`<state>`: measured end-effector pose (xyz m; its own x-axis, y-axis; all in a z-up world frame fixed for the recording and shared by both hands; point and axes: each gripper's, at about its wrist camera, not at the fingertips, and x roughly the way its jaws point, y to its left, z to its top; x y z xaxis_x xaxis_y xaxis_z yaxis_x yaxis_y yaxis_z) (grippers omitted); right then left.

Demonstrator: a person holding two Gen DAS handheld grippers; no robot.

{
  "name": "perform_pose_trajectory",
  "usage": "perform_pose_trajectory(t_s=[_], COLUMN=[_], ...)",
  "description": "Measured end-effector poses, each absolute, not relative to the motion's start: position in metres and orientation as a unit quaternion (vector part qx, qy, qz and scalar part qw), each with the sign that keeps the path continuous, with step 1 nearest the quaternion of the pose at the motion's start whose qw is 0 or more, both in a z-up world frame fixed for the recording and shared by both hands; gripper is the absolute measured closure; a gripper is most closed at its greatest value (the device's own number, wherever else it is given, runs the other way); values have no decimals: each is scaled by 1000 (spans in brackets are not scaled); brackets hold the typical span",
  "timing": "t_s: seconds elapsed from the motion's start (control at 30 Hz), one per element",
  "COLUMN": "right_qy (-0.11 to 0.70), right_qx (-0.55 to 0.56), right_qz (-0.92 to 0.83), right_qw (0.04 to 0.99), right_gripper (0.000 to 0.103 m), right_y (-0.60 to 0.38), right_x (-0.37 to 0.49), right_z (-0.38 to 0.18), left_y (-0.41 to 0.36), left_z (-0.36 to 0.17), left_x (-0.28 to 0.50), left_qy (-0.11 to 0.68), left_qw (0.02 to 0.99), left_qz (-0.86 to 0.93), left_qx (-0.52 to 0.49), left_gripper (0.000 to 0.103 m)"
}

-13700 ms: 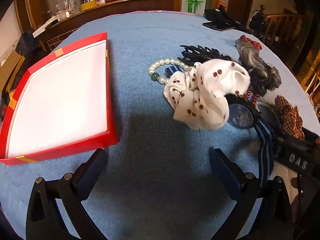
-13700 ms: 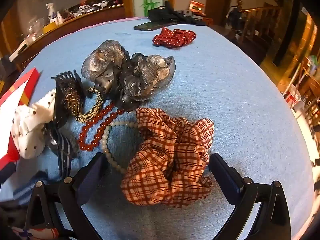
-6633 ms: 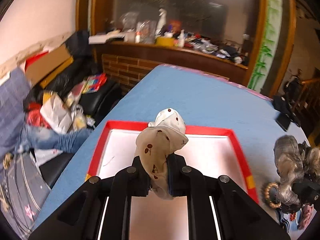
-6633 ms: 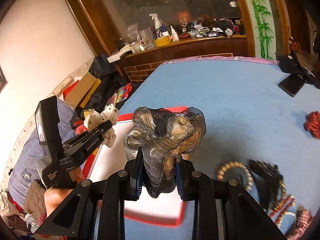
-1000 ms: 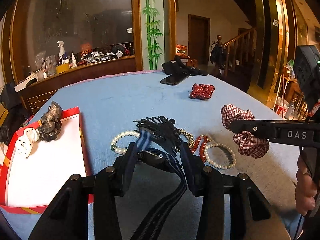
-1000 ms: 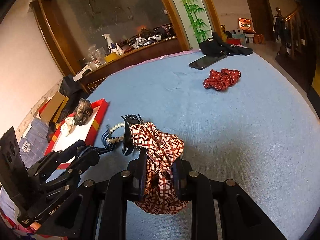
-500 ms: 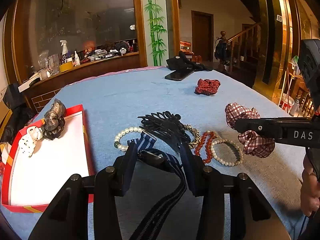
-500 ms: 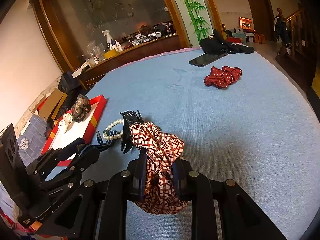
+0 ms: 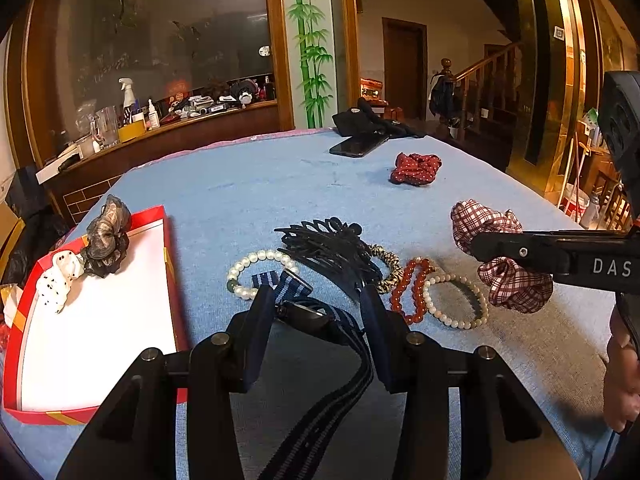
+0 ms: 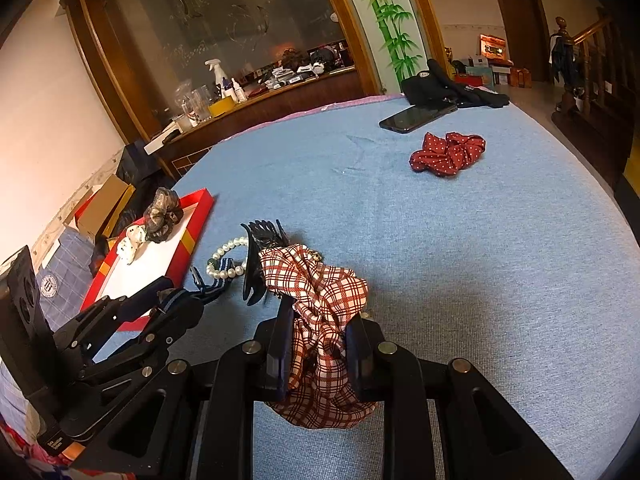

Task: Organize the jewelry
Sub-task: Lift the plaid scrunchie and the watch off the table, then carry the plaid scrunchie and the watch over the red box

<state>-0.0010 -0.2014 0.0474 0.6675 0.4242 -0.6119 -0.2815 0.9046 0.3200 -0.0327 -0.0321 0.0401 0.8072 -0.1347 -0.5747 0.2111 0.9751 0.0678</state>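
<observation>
Left wrist view: your left gripper (image 9: pixel 318 312) partly closed, clamping the striped-strap watch (image 9: pixel 306 316), red tray (image 9: pixel 170 264) at the table's left edge; right wrist view: your right gripper (image 10: pixel 316 336) nearly shut, pinching the plaid scrunchie (image 10: pixel 320 288) above the blue cloth (image 10: pixel 480 248).

Matt blue cloth tablecloth (image 9: pixel 248 184)

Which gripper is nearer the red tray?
Left. The left gripper, holding the watch, is beside the red tray; the right gripper sits across the jewelry pile.
</observation>
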Motion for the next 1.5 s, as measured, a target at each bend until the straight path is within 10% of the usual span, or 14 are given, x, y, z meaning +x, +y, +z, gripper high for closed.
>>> perform_pose_trajectory(t_s=[1.5], right_qy=[368], right_qx=[112], right_qz=[204], right_qw=[900], right_gripper=[79], right_y=[-197], right_x=[8], right_z=[51], left_y=[-19], left_z=[68], left_x=[-43], left_qy=[266], left_qw=[959], left_qz=[-82], left_qx=[53], left_gripper=[60])
